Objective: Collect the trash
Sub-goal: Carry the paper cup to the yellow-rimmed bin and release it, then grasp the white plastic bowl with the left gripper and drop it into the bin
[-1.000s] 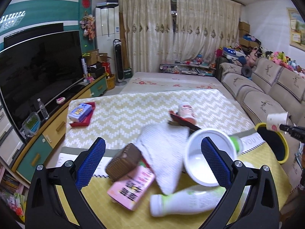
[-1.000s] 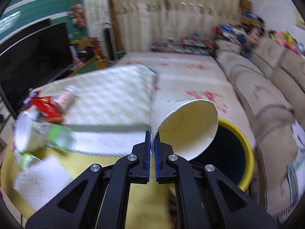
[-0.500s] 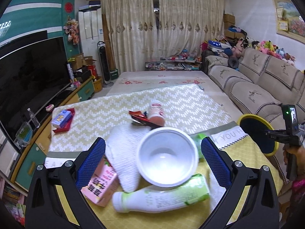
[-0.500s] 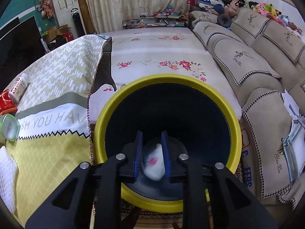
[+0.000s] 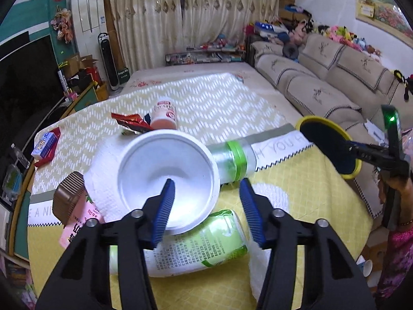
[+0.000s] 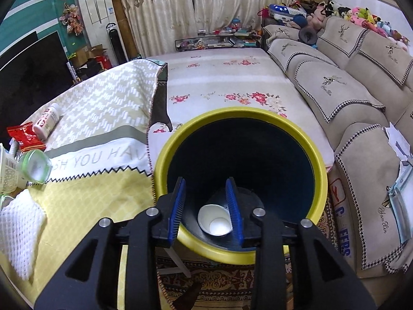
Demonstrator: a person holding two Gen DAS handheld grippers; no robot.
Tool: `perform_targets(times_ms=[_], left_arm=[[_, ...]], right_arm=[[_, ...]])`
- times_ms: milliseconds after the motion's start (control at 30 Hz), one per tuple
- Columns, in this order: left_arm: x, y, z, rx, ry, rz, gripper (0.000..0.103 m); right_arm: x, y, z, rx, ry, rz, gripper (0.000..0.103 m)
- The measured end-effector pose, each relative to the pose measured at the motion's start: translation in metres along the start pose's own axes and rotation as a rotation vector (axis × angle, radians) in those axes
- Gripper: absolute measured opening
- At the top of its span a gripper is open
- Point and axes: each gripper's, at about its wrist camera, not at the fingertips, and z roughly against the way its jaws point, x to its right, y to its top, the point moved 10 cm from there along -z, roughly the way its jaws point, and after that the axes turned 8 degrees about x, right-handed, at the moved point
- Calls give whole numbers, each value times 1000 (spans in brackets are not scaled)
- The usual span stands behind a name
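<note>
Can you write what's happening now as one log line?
left gripper: closing around white plastic bowl rim | right gripper: opening, empty | white paper cup: inside yellow-rimmed bin

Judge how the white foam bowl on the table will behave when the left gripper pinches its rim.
The white foam bowl looks thin-walled and empty, so probably very light. Its rim may flex or crack as the closing left gripper straddles it. Propped tilted on the green bottle, it could slip.

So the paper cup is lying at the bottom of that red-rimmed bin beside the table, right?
Not quite: the bin's rim is yellow, not red. The right wrist view shows the paper cup lying at the bottom of it, beside the table.
</note>
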Motion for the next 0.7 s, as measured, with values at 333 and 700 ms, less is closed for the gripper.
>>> perform_targets(times_ms=[333,700], left_arm=[[2,-7,-22,-67,8,-30,13],[-9,15,-1,17,79,-48,6]], right_arm=[[-14,1,3,12,22,8,32],[-12,5,11,37,37,-11,32]])
